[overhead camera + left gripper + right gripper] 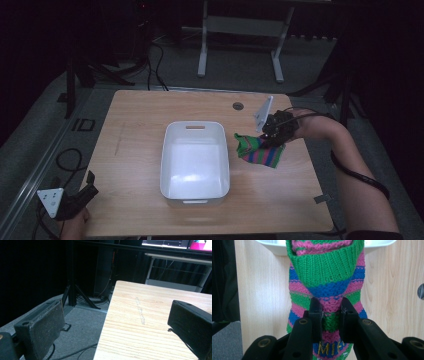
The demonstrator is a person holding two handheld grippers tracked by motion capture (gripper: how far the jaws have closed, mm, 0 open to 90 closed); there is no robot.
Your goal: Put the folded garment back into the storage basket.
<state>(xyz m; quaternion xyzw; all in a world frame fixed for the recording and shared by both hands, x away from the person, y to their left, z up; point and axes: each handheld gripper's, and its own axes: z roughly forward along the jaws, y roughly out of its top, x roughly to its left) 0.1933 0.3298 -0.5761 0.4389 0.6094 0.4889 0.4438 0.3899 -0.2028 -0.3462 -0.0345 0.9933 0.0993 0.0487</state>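
Desk (135, 125): pale wood-grain top, rounded corners. White rectangular plastic bin (195, 161), smooth, rounded corners, slot handles, sits mid-desk. Sock (260, 150): ribbed knit, green/pink/blue stripes, lies on the desk just right of the bin. Right claw (329, 315) clenched on a fold of the sock, knit bunched between both jaws. Left claw (90, 187) at the desk's near-left corner, well left of the bin, jaws spread, nothing between them.
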